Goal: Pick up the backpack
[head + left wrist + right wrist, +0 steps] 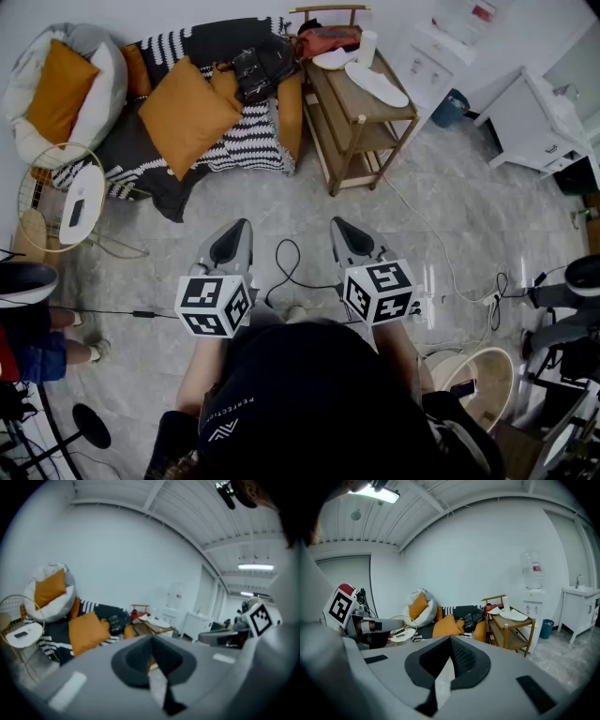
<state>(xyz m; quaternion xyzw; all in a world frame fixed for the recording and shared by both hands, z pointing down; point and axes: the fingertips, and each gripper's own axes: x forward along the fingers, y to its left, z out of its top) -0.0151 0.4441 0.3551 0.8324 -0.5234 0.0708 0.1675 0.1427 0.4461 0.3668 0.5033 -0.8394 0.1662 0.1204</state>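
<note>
**Spotter A:** Nearest in the head view, at 6 o'clock, is your own dark top [300, 403]. Just beyond it are your left gripper [240, 226] and your right gripper [337, 223]. Each has its marker cube [214, 305] at the end closest to you. They sit side by side, a little apart, and both point toward 12 o'clock over the grey floor [441, 206].

**Spotter B:** Both pairs of jaws are closed. Each gripper view shows you the dark pads meeting along a seam with nothing between them. Neither gripper touches anything.

**Spotter A:** Between your two grippers a black cable [284, 267] loops on the floor.

**Spotter B:** Farther out, at 10 o'clock, you have a round wire side table [91, 187]. Its white tabletop carries one small dark flat thing, too small to make out.

**Spotter A:** The backpack [255, 67] is on the far side, close to 12 o'clock and a shade toward 11. It is black and lies on the sofa [234, 150], well apart from both of your grippers. Orange cushions lie around it. The large orange cushion [187, 114] is just beside it, toward 11 o'clock.

**Spotter B:** At 1 o'clock a wooden shelf unit [339, 89] stands just beside the sofa's end. It has a white plate [377, 84] on its top level and a red bag [328, 39] at its far end. Far out between 10 and 11 o'clock you have a white beanbag [98, 84] with another orange cushion on it.
</note>
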